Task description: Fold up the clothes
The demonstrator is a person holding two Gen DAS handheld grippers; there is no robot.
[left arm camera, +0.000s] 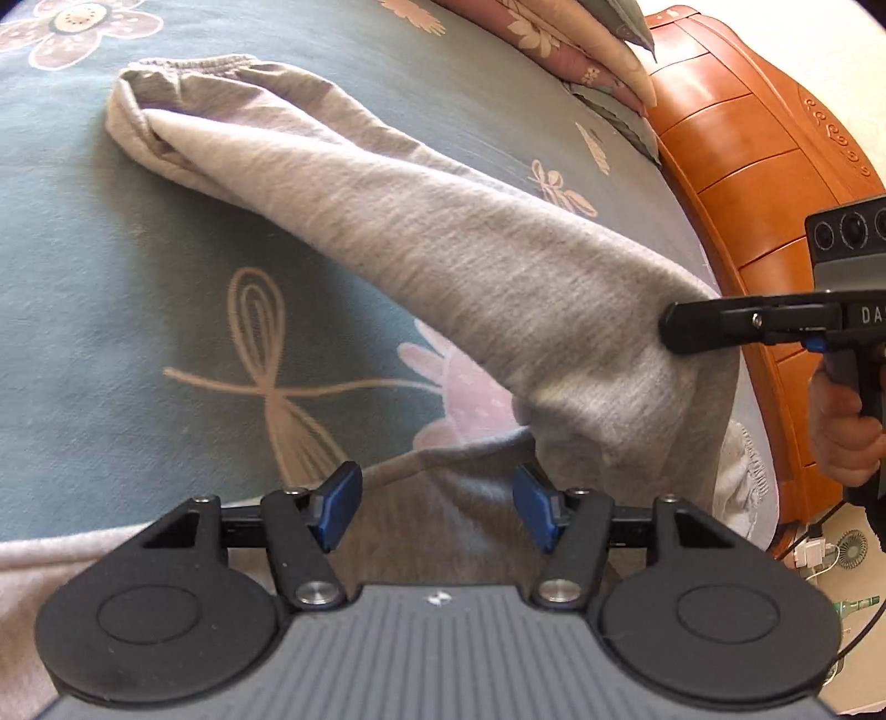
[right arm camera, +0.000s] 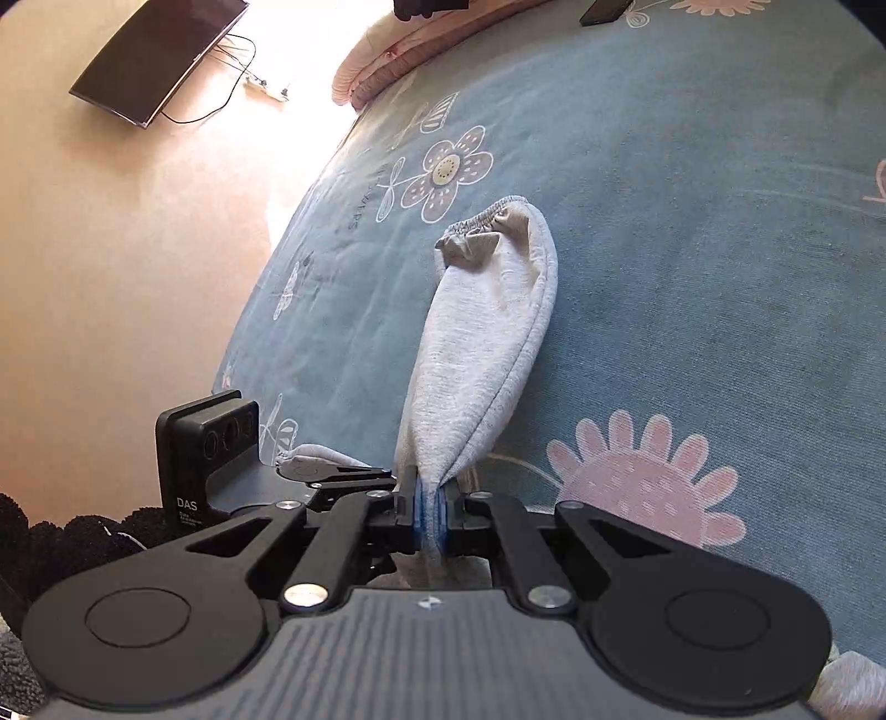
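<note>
Grey sweatpants (left arm camera: 421,232) lie on a blue flowered bedspread (left arm camera: 111,288), stretched from an elastic cuff at the far left toward the right. My right gripper (left arm camera: 673,332) is shut on the near end of the fabric and holds it lifted; a hand grips its handle. In the right wrist view the grey sweatpants (right arm camera: 476,343) run from the blue pads of the right gripper (right arm camera: 431,523) away to the gathered cuff. My left gripper (left arm camera: 437,509) is open just above a lower fold of the grey cloth, nothing between its fingers. The left gripper (right arm camera: 338,473) shows beside the right one.
An orange wooden headboard (left arm camera: 764,138) rises at the right of the bed, with floral pillows (left arm camera: 559,39) at the back. The bed edge drops to a beige floor (right arm camera: 111,249) where a dark flat screen (right arm camera: 160,55) and cables lie. A dark phone (right arm camera: 606,11) rests far back.
</note>
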